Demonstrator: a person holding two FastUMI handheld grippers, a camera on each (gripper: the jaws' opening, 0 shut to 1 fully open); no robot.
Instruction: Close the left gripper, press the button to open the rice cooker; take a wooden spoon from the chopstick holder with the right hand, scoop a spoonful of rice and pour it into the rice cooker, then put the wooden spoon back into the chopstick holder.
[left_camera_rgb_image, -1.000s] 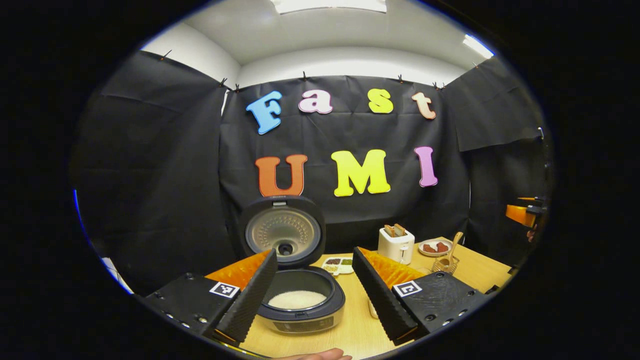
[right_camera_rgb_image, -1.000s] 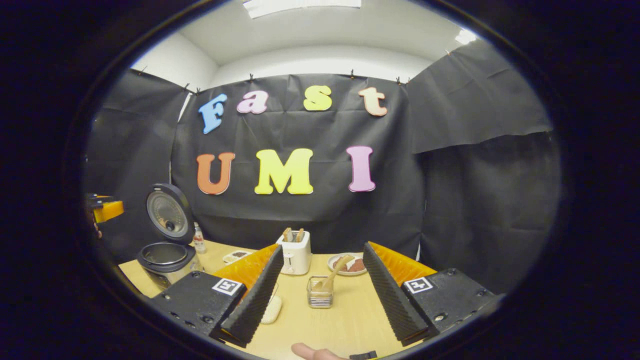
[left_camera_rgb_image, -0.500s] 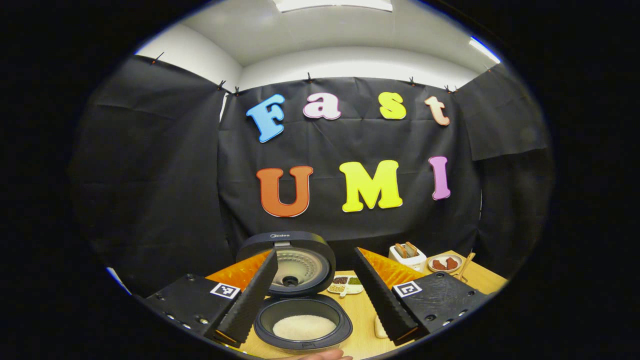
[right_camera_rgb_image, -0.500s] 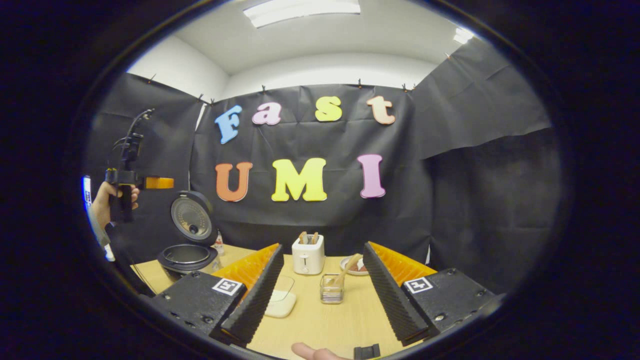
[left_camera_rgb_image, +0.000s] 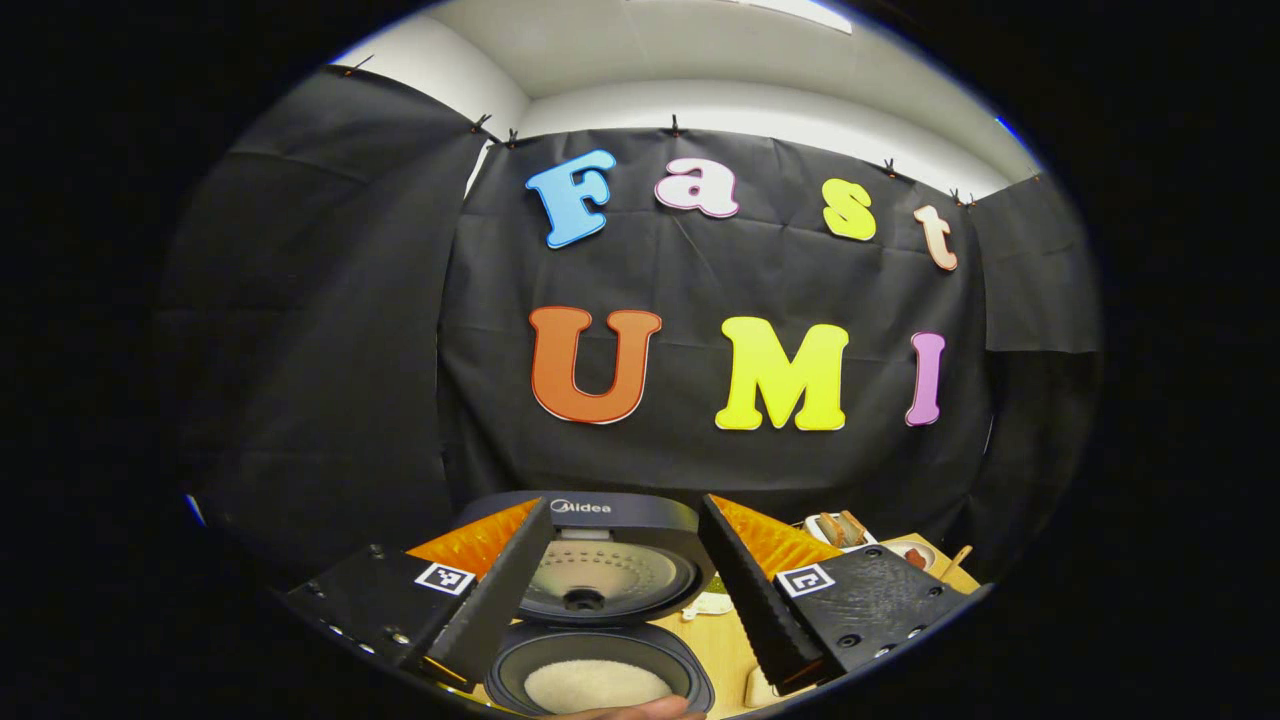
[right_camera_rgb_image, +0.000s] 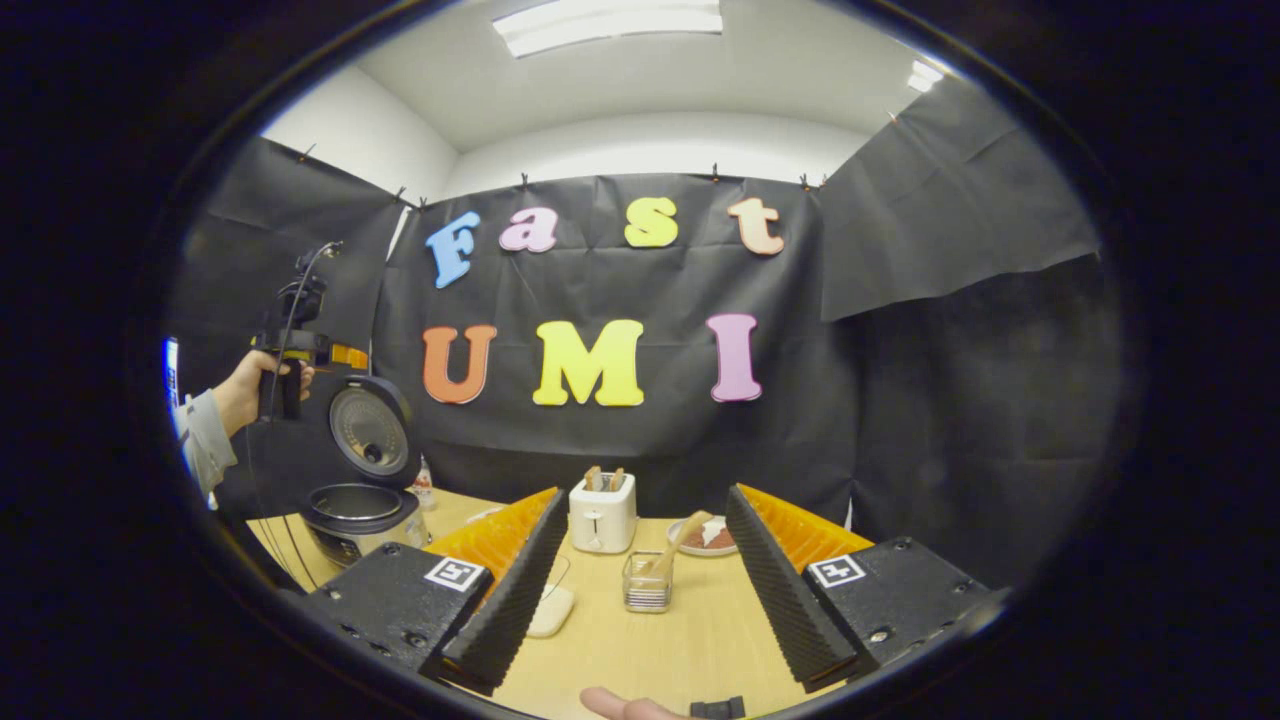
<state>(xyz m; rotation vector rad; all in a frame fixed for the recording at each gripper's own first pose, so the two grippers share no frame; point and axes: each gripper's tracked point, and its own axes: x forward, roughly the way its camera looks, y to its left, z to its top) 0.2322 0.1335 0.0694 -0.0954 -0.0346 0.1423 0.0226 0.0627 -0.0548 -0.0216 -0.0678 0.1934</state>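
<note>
The rice cooker (left_camera_rgb_image: 600, 690) stands with its lid (left_camera_rgb_image: 605, 575) raised and white rice (left_camera_rgb_image: 597, 685) in the pot. My left gripper (left_camera_rgb_image: 625, 503) is open, its fingers framing the lid from close above. The right gripper view shows the cooker (right_camera_rgb_image: 355, 510) at far left, with the left gripper (right_camera_rgb_image: 345, 355) held by a hand (right_camera_rgb_image: 245, 385) beside the lid's top. My right gripper (right_camera_rgb_image: 645, 493) is open and holds nothing, hovering over the table (right_camera_rgb_image: 650, 650). Ahead of it stands the clear chopstick holder (right_camera_rgb_image: 647, 585) with the wooden spoon (right_camera_rgb_image: 680, 538) leaning in it.
A white toaster (right_camera_rgb_image: 601, 512) and a plate of food (right_camera_rgb_image: 708, 538) stand behind the holder. A white dish (right_camera_rgb_image: 550, 610) lies partly behind my right gripper's left finger. A small bottle (right_camera_rgb_image: 424, 485) stands beside the cooker. The toaster (left_camera_rgb_image: 838, 528) sits at far right.
The left gripper rose and moved in over the open cooker, which now looms larger and lower in its view. The right gripper barely shifted; both stayed open.
</note>
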